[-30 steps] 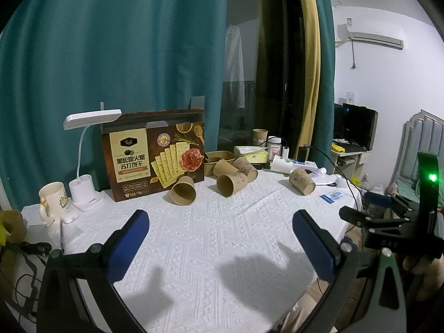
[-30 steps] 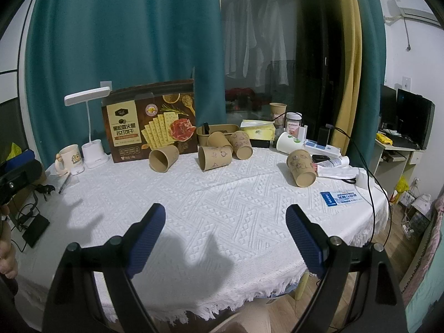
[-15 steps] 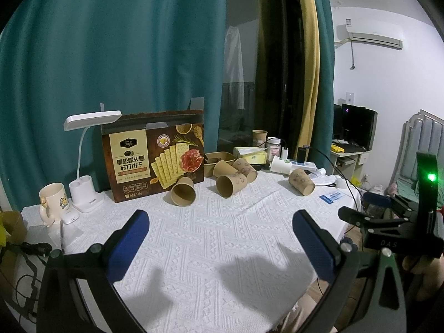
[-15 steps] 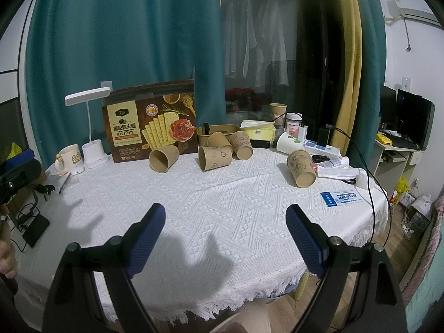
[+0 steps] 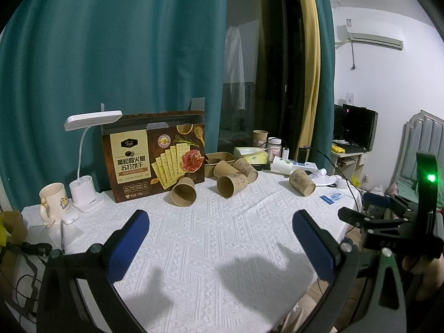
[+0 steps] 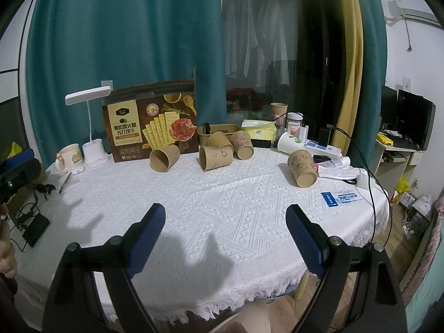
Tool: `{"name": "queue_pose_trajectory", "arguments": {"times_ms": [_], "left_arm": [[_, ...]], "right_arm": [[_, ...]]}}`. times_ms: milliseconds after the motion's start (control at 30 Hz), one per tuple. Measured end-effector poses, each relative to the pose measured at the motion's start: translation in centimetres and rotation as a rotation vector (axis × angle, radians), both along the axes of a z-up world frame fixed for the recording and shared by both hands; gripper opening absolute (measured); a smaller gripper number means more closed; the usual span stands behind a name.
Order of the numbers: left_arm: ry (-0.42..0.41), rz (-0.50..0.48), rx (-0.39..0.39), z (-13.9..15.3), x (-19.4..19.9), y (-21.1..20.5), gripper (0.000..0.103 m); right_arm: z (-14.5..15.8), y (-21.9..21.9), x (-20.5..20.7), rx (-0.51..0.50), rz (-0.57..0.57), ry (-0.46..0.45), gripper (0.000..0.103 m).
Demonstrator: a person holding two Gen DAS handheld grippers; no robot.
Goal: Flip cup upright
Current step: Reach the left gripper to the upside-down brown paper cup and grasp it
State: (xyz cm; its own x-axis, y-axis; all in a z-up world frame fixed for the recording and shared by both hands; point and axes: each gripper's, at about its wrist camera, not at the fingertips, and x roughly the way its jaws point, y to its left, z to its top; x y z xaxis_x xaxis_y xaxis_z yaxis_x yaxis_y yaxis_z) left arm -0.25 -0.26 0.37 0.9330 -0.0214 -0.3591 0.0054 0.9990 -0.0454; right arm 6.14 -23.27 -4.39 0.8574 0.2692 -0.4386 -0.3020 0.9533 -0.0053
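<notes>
I'm in a home bedroom: teal curtains (image 5: pixel 125 55), wall air conditioner (image 5: pixel 371 32), padded headboard (image 5: pixel 424 141), clothes (image 6: pixel 249 55) hanging behind the glass.

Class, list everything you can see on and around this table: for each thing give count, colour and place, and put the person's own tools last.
paper cups: five, brown, lying tipped at the far side of the table
upright cup: one, brown, back by the window
cracker box: one, brown, standing before the curtain
desk lamp: one, white, left of the box
mug: one, cream, far left
tablecloth: one, white, over the table
curtain: teal, behind
left tongs: blue pads, open, above the cloth
right tongs: blue pads, open, above the cloth
</notes>
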Motion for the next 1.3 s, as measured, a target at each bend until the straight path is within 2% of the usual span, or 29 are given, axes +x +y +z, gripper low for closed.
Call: {"name": "queue_pose_trajectory", "arguments": {"times_ms": [200, 367, 567, 733, 1067, 1133, 1300], "left_arm": [[0.033, -0.012, 0.003, -0.2, 1.3, -0.1, 0.103], [0.11, -0.045, -0.028, -1.3, 5.5, 1.5, 0.103], [0.266, -0.054, -0.03, -4.3, 14.7, 4.1, 0.103], [0.316, -0.056, 0.01, -6.0, 22.0, 5.7, 0.103], [0.404, -0.044, -0.008, -8.5, 36.4, 8.8, 0.102], [0.439, -0.034, -0.008, -9.6, 38.4, 9.3, 0.094], [0.527, -0.028, -0.009, -12.3, 42.1, 10.1, 0.083]], "right_arm": [[-1.1, -0.1, 1.7, 0.002, 0.0, 0.027, 0.087], [-2.4, -0.4, 5.9, -0.008, -0.01, 0.087, 0.087], [-4.4, -1.0, 11.9, -0.006, -0.041, 0.153, 0.087], [-5.5, -1.2, 16.3, -0.004, -0.053, 0.176, 0.087], [-7.6, -0.8, 23.4, 0.001, -0.057, 0.236, 0.087], [-8.0, -0.7, 24.4, 0.008, -0.057, 0.248, 0.087], [-8.6, -0.6, 25.8, 0.024, -0.055, 0.261, 0.087]]}}
